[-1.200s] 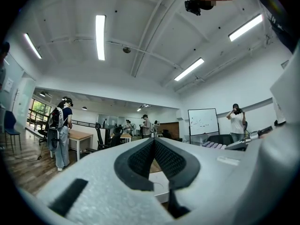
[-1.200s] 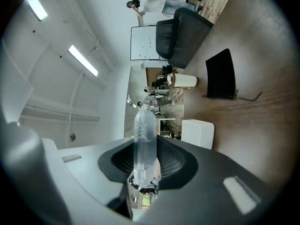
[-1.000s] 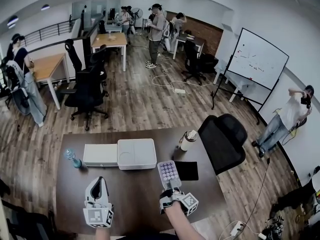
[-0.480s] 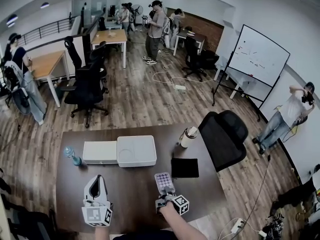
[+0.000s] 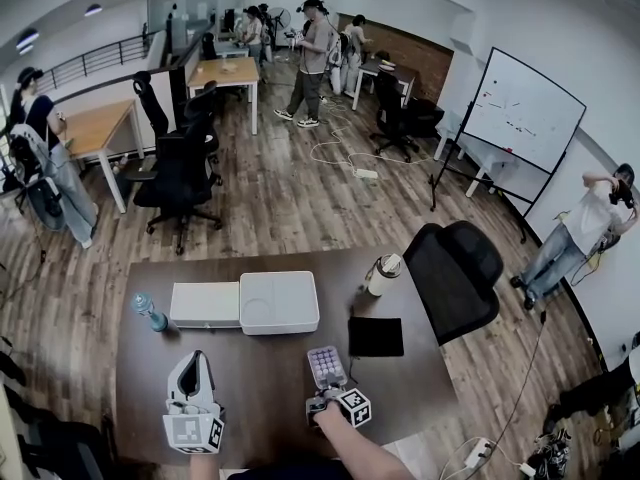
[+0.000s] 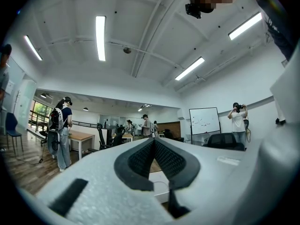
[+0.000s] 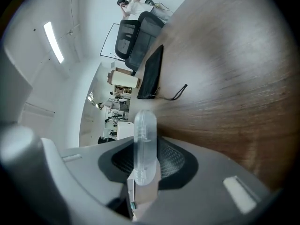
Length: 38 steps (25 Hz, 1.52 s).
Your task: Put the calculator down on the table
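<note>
The calculator (image 5: pixel 327 366), pale with rows of lilac keys, is clamped at its near end by my right gripper (image 5: pixel 322 392), which is shut on it low over the dark wooden table (image 5: pixel 260 378). In the right gripper view the calculator (image 7: pixel 144 142) shows edge-on between the pads, just above the tabletop (image 7: pixel 225 78); I cannot tell whether it touches the wood. My left gripper (image 5: pixel 195 366) hovers over the table at the left front. Its jaws (image 6: pixel 153 142) meet at the tips with nothing between them.
Two white boxes (image 5: pixel 279 301) (image 5: pixel 204 304) lie side by side at the table's middle back. A blue bottle (image 5: pixel 149 313) stands left, a tumbler (image 5: pixel 381 274) back right, and a black pouch (image 5: pixel 375 336) lies right of the calculator. A black office chair (image 5: pixel 455 268) stands at the right edge.
My right gripper has sunk with the calculator toward the tabletop and drawn back toward the front edge. The left gripper has stayed where it was.
</note>
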Motion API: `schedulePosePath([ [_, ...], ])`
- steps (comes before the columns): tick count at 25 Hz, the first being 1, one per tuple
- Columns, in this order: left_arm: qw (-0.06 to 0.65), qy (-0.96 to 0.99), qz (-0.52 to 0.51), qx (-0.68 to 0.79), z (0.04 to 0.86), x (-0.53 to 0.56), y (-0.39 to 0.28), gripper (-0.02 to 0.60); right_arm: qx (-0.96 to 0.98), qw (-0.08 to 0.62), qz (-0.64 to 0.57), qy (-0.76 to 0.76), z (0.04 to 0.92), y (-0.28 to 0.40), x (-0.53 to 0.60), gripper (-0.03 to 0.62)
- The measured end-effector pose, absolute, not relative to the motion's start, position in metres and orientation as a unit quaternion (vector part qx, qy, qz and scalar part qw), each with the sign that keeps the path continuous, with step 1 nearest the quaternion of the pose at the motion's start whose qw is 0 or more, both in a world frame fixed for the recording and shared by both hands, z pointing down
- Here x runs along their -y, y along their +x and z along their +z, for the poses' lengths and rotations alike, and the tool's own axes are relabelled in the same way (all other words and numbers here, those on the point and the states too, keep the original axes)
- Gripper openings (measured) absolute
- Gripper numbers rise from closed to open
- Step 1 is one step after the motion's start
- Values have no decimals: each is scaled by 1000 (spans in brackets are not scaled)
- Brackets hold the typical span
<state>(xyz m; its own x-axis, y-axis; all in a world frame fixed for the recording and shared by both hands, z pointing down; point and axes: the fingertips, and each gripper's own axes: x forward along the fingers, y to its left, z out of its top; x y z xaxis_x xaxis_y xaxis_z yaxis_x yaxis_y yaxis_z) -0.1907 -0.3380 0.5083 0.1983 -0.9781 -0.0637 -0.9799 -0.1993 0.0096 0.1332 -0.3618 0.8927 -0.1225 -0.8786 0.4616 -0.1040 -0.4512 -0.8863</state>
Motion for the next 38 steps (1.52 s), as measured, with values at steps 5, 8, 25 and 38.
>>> schedulePosePath([
  [5, 17, -773, 24, -634, 508, 340, -195, -2, -397, 335, -625, -583, 901, 129, 361, 117],
  [8, 10, -772, 23, -635, 511, 342, -198, -2, -387, 353, -621, -583, 903, 125, 362, 117],
  [25, 1, -778, 14, -628, 521, 346, -190, -2, -378, 330, -646, -575, 911, 121, 356, 247],
  [38, 2, -786, 18, -618, 520, 344, -182, -2, -335, 260, -660, -620, 898, 118, 348, 486],
])
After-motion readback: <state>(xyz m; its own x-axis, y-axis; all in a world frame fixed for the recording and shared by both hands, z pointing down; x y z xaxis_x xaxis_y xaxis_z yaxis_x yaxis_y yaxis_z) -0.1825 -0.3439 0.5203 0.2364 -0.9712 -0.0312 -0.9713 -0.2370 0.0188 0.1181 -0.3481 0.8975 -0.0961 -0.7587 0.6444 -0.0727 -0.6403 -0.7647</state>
